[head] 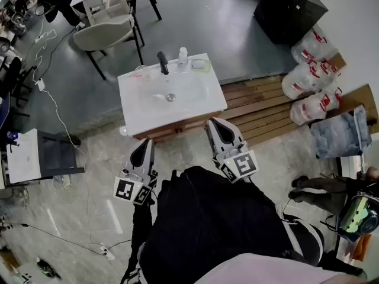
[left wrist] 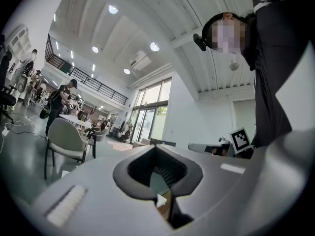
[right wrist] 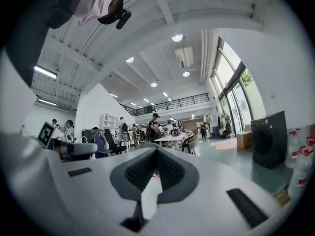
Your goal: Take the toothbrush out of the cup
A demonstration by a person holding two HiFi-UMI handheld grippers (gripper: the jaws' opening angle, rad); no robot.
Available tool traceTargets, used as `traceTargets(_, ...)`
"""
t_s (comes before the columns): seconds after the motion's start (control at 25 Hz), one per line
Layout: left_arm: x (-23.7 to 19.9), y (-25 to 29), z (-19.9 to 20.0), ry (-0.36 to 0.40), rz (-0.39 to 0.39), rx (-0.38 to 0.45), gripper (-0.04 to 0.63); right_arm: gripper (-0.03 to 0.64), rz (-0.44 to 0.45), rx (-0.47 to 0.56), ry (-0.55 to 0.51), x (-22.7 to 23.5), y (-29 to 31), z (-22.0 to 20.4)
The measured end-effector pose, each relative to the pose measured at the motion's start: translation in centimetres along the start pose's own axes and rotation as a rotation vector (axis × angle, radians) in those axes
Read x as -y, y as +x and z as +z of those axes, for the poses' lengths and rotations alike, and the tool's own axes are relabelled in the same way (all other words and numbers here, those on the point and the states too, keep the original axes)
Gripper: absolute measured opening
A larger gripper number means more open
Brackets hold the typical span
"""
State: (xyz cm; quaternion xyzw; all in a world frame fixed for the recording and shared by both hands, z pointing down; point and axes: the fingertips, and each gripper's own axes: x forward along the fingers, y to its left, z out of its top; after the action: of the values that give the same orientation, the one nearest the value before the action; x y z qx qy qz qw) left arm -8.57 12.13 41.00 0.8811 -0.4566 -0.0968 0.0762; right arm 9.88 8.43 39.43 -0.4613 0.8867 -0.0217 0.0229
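Both grippers hang near the front edge of a white sink (head: 195,96). The left gripper (head: 144,144) is at about seven o'clock from the drain (head: 170,97) and the right gripper (head: 214,123) at about five o'clock. Each has its jaws pressed together with nothing between them. The clear cup (head: 141,71) stands on the sink top at eleven o'clock, just left of the dark faucet (head: 163,62). The toothbrush (head: 143,70) shows only as a faint pinkish streak in it.

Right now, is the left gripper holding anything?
No, the left gripper has its jaws closed together with nothing between them.
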Motion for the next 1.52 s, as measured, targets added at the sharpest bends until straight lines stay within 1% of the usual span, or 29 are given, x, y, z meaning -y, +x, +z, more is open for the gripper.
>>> traceTargets(0.4,1.4,1.2,-0.2,0.001,-0.019,-0.005,0.008,0.000,-0.011,0.008,0.041,1.6,-1.0,0.1)
traceTargets(0.72,2.9,2.5,-1.0,-0.003,-0.024,-0.018,0.008,0.002,-0.011,-0.006,0.033,3.2,-2.1,-0.2)
traceTargets(0.84,3.7,2.9,-0.6,0.025,-0.024,0.010,0.008,0.000,-0.005,-0.014,0.042,3.8,-2.5,-0.4)
traceTargets(0.92,4.2,3.3,-0.5,0.038,-0.012,0.027,0.009,0.000,-0.001,-0.019,0.045,4.3,-2.8,-0.6)
traceTargets(1.0,4.4,3.8,-1.0,0.039,0.006,0.015,0.099,0.002,0.003,-0.023,0.049,5.0,-3.1,-0.8)
traceTargets(1.04,4.4,4.0,-1.3,0.033,0.017,0.013,0.107,0.002,0.005,-0.027,0.052,5.3,-3.3,-1.0)
traceTargets(1.08,4.4,4.1,-1.5,0.025,0.031,0.014,0.107,0.002,0.007,-0.029,0.056,5.7,-3.5,-1.1)
traceTargets(1.16,4.5,4.3,-1.9,0.004,0.060,0.020,0.128,0.002,0.012,-0.035,0.064,6.4,-3.9,-1.4)
traceTargets(1.28,4.3,4.5,-2.4,-0.016,0.099,0.026,0.129,0.002,0.025,-0.044,0.075,7.2,-4.3,-2.0)
traceTargets(1.4,4.0,4.5,-2.6,-0.019,0.141,0.030,0.130,0.000,0.055,-0.059,0.077,7.8,-3.9,-2.8)
traceTargets(1.52,3.2,4.1,-3.1,-0.010,0.173,0.010,0.144,0.002,0.077,-0.065,0.079,7.6,-3.0,-3.2)
